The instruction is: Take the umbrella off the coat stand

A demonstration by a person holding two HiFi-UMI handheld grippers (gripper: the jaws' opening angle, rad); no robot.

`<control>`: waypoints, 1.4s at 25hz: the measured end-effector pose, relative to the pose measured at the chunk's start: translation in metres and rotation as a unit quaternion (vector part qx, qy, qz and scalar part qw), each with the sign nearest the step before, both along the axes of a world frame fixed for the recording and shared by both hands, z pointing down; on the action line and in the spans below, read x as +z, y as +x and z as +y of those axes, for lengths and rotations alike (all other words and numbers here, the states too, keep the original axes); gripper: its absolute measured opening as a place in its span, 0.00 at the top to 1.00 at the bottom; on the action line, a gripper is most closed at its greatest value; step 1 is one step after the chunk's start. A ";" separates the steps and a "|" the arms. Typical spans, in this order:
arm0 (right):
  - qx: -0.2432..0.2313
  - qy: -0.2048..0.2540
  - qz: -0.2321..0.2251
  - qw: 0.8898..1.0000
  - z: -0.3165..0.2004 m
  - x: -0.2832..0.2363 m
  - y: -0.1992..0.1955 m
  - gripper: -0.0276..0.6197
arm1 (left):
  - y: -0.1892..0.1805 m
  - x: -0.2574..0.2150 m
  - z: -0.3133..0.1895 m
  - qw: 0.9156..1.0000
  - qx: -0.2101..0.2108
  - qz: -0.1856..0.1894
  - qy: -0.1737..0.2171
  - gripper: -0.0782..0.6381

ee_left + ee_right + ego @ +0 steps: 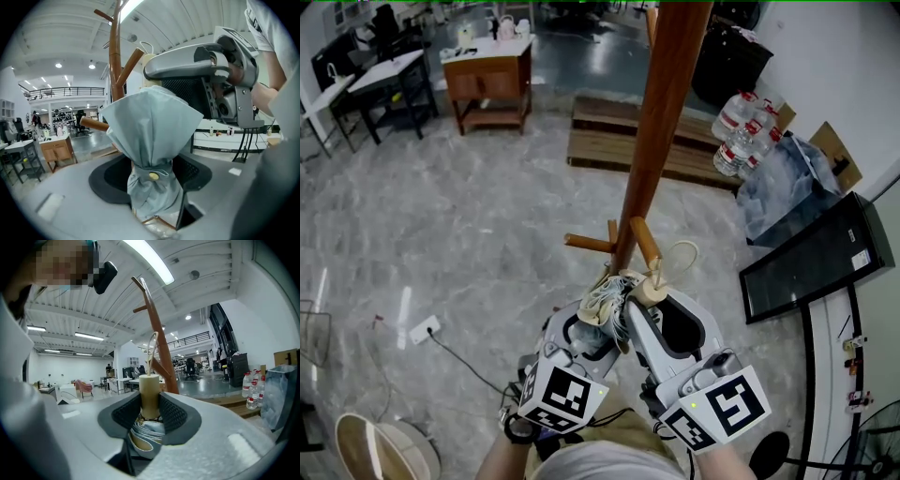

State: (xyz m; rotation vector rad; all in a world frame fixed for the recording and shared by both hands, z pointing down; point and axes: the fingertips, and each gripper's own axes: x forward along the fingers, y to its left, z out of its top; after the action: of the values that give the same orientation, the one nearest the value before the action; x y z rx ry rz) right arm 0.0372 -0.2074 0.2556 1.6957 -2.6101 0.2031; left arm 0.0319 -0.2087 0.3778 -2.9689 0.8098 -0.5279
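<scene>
A folded pale grey-blue umbrella [605, 298] with a cream handle [654, 292] hangs close against the brown coat stand [661, 141], just below its short pegs [645, 240]. My left gripper [598, 314] is shut on the bunched canopy [152, 131], above its snap button. My right gripper [661, 305] is shut on the handle [150, 394], which stands upright between the pads. A thin wrist cord [686, 251] loops up from the handle beside a peg. Whether the cord hooks over the peg I cannot tell. In the left gripper view the right gripper's body [206, 65] fills the upper right.
The stand [157, 343] rises right in front of both hands. A wooden pallet [609, 131] and water bottles [741, 131] lie behind it. A black panel [816, 258] leans at right. A wooden cabinet [487, 75] stands far left, a power strip [424, 329] lies on the floor.
</scene>
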 end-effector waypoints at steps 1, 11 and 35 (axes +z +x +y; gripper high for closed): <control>0.005 0.003 -0.002 1.000 0.003 -0.002 0.001 0.77 | 0.001 -0.002 0.002 1.000 0.005 0.000 0.003 0.49; 0.081 0.022 -0.005 0.996 0.036 -0.012 0.029 0.77 | 0.028 -0.012 0.030 0.996 0.084 -0.009 0.025 0.49; 0.287 0.010 -0.003 0.958 0.125 0.007 0.119 0.77 | 0.122 0.006 0.119 0.956 0.293 -0.019 0.016 0.50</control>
State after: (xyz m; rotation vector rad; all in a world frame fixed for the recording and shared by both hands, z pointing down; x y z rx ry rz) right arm 0.1566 -0.0824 0.2626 2.4146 -2.0495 0.1872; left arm 0.1539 -0.0894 0.3840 -2.9378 -0.0834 -0.5175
